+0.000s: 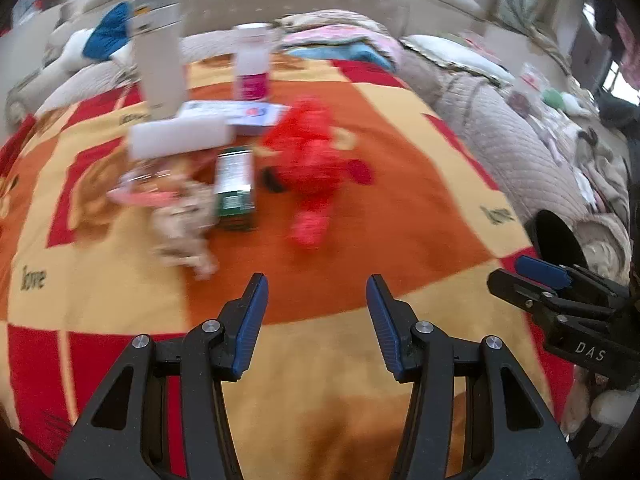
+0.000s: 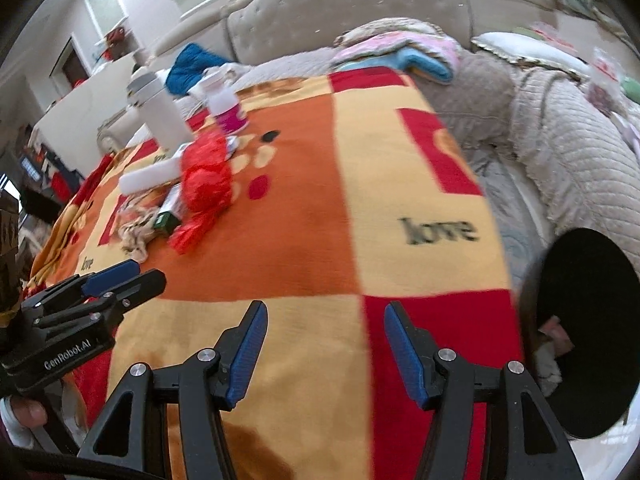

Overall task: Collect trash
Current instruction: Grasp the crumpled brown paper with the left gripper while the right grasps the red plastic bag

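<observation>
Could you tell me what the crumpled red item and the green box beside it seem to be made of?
Red item: likely thin plastic film, a bag or wrapper; crinkled, glossy folds, though blurred. Green box: probably printed cardboard; flat faces, crisp edges, white label panel.

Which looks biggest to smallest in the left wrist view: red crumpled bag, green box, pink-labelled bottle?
1. red crumpled bag, clearly the largest.
2. green box and pink-labelled bottle: about alike; the bottle stands farther from the camera, so no ranking between them.
</observation>
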`<state>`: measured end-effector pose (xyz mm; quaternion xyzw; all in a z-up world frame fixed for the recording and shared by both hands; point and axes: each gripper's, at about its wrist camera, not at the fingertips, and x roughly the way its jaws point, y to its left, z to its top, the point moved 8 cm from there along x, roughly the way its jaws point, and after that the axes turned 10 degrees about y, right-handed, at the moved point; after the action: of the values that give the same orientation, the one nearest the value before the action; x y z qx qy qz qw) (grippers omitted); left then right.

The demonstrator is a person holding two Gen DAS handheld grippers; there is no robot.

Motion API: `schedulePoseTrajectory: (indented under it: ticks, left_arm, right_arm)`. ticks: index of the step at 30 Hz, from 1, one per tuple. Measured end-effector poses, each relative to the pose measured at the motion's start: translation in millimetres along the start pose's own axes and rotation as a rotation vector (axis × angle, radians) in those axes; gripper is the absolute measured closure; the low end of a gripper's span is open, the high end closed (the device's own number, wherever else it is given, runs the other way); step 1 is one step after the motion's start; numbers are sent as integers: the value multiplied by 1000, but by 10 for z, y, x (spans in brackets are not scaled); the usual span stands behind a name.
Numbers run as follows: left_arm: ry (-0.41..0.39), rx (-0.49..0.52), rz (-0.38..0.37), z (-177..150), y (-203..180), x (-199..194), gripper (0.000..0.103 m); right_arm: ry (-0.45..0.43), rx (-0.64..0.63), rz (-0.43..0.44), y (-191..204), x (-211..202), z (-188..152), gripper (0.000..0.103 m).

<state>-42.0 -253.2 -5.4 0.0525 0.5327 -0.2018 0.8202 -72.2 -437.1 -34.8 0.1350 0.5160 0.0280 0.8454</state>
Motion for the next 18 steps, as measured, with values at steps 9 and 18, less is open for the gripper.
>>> schedulePoseTrajectory:
  ticks: [9,18]
  left_arm:
    - [-10,-149,35,131,804,20,53]
    - [8,-225,-33,395,1014,334,53]
  right_arm:
    - [23,-46,73,463,249,217,39]
    - [15,-78,121,808,462,636,28]
